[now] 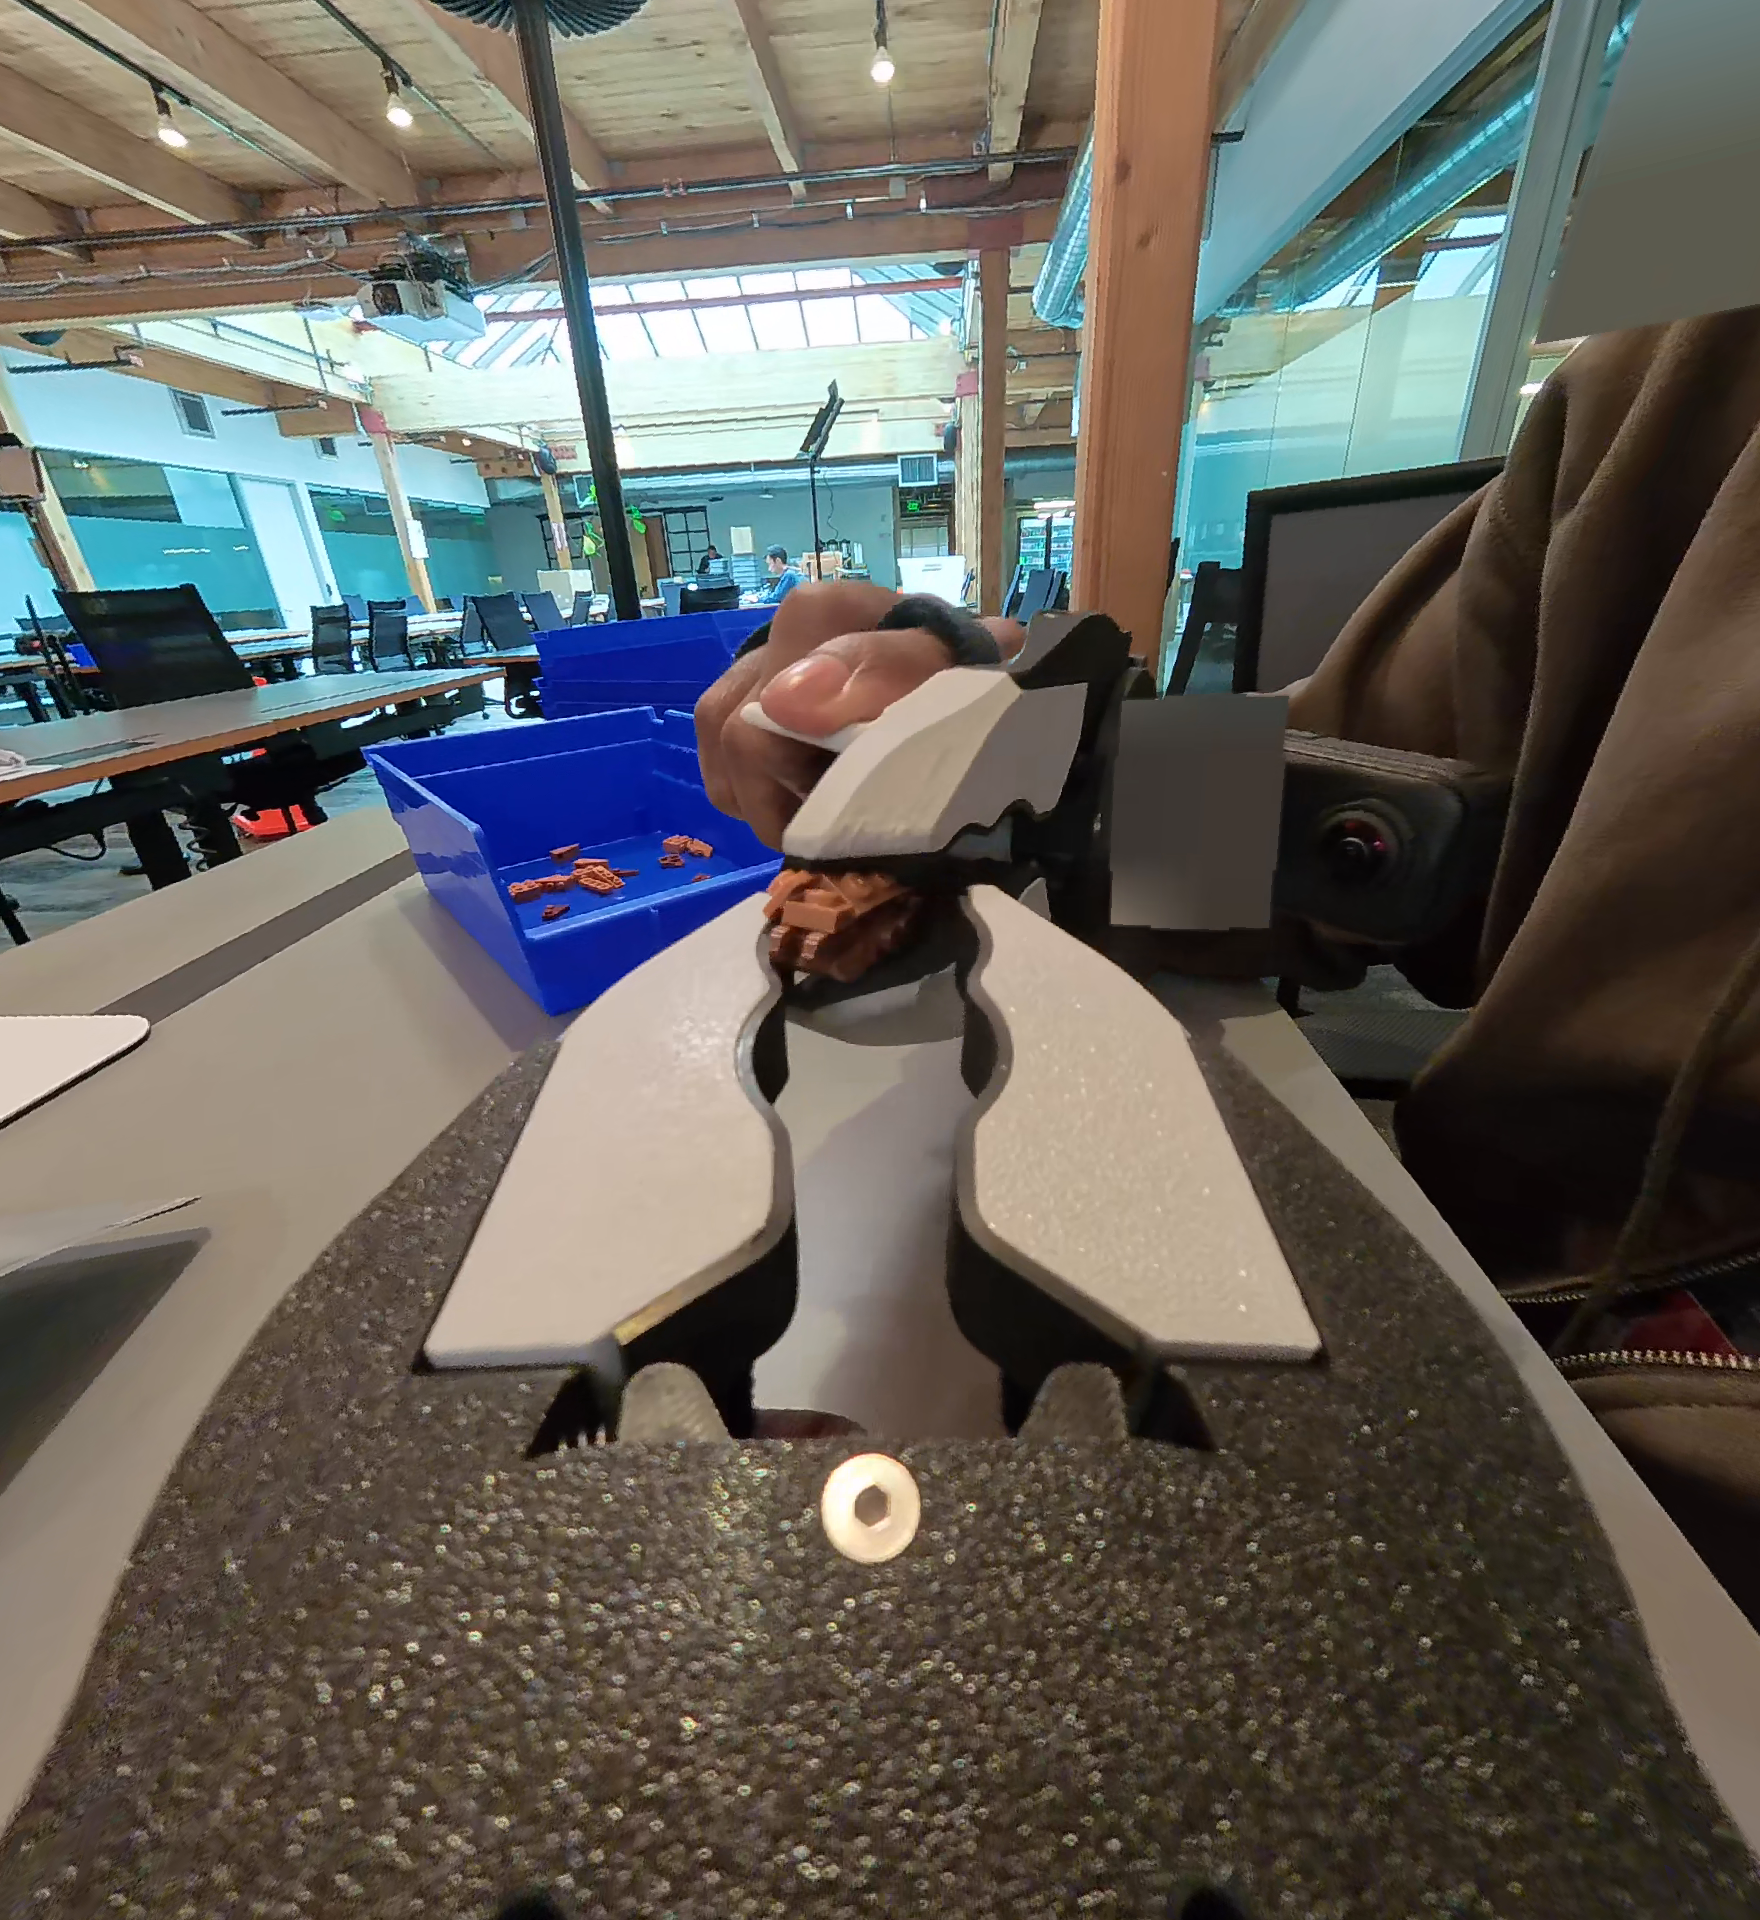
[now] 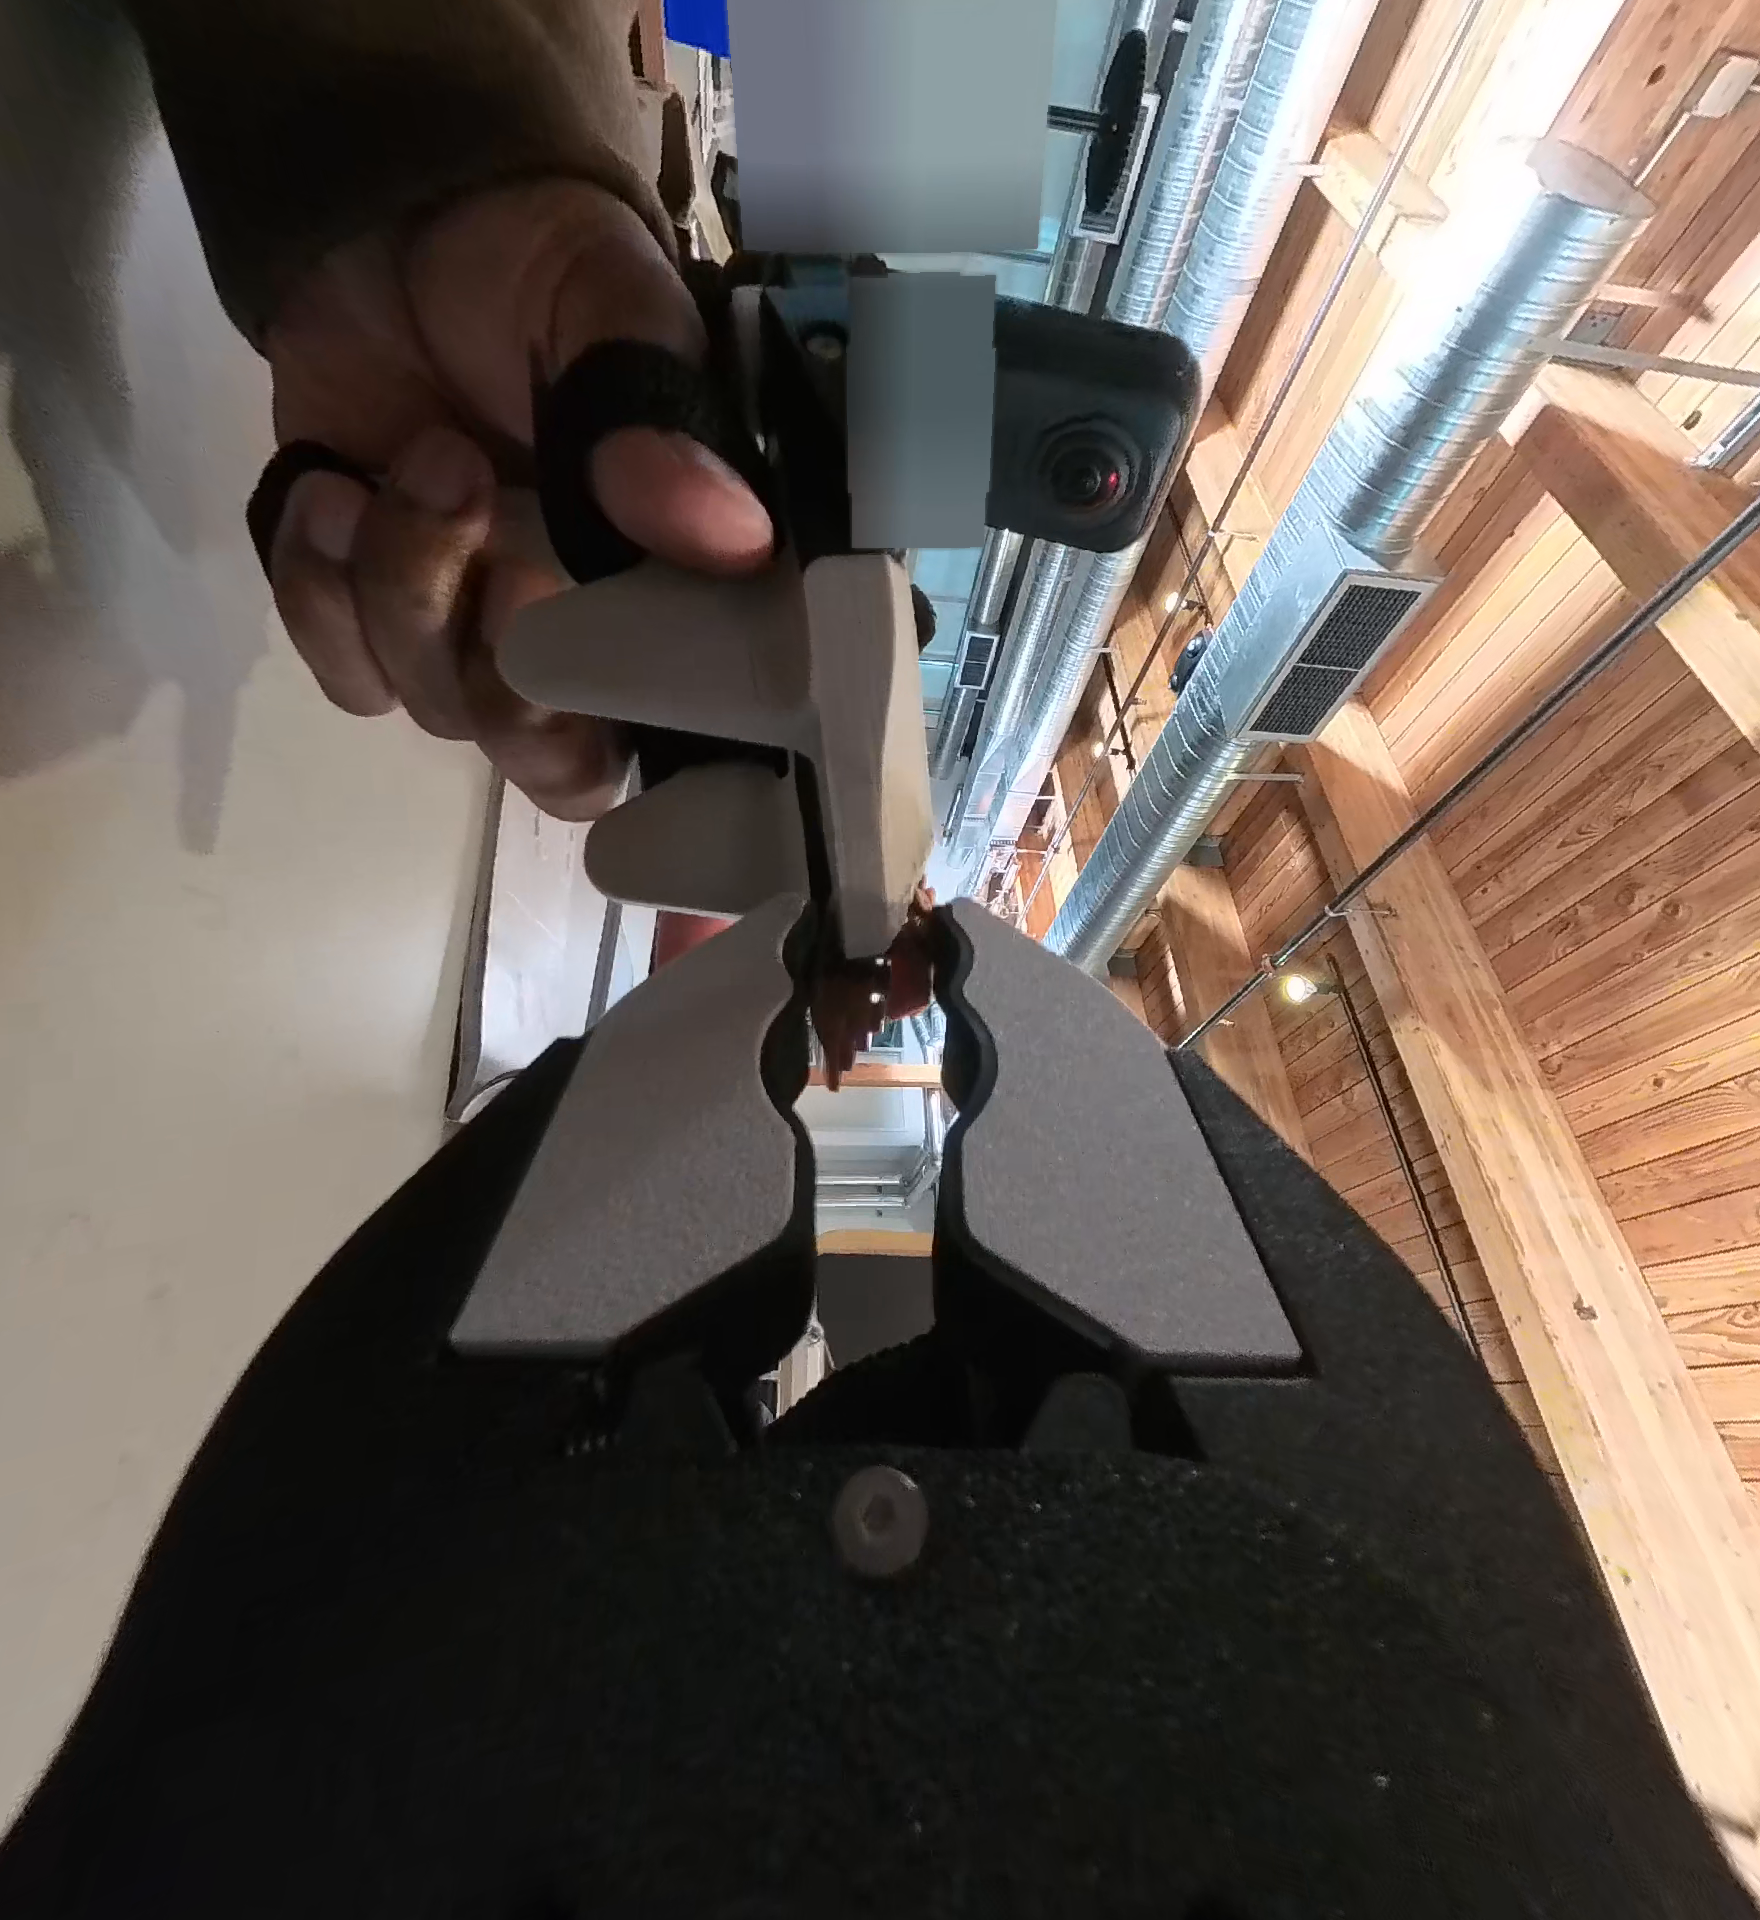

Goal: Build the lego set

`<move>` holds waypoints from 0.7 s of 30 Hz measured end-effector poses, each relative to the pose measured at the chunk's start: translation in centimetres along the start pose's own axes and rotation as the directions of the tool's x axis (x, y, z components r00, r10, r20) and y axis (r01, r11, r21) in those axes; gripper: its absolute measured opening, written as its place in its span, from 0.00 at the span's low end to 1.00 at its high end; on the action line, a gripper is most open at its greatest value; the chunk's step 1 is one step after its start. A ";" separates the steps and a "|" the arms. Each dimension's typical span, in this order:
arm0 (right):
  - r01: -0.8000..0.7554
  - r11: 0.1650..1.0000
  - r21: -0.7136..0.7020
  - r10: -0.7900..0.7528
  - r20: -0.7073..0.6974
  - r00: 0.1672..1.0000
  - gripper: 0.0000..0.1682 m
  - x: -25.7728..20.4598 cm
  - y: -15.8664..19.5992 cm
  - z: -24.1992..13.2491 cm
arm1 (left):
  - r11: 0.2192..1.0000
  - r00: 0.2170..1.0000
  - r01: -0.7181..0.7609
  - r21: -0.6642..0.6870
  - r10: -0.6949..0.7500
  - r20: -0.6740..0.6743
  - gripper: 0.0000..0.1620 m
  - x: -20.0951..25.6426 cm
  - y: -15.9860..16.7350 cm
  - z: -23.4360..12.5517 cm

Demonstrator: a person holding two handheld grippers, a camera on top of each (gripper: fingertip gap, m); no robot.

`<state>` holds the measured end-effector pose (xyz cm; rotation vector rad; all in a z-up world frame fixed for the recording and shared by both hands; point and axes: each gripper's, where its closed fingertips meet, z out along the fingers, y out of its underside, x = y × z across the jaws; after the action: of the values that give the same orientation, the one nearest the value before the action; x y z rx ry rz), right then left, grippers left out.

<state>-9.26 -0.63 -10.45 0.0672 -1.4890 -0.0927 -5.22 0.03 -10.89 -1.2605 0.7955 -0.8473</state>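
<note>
Timber-beamed ceiling (image 1: 647, 239), office desks (image 1: 232, 727)

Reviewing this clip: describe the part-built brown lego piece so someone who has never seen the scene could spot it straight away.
Start at the grey table and the blue bin standing on it. Just right of the bin, held up off the table, the two grippers meet tip to tip; the brown lego cluster sits between the left gripper and the right gripper. Unlike the loose brown bricks lying in the bin, it is joined and held aloft.

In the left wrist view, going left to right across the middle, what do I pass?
white board → blue bin → brown lego assembly → other gripper's camera → brown jacket
</note>
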 end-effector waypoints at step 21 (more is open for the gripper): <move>-0.055 0.998 -0.022 0.055 -0.021 0.998 0.11 -0.3 1.0 -0.3 | 0.998 0.996 -0.026 -0.050 0.030 0.083 0.23 -1.1 0.9 0.2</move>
<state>-9.00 0.37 -10.68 0.0094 -1.4679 -0.0641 -5.46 1.15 -11.73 -1.3167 0.7694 -0.7512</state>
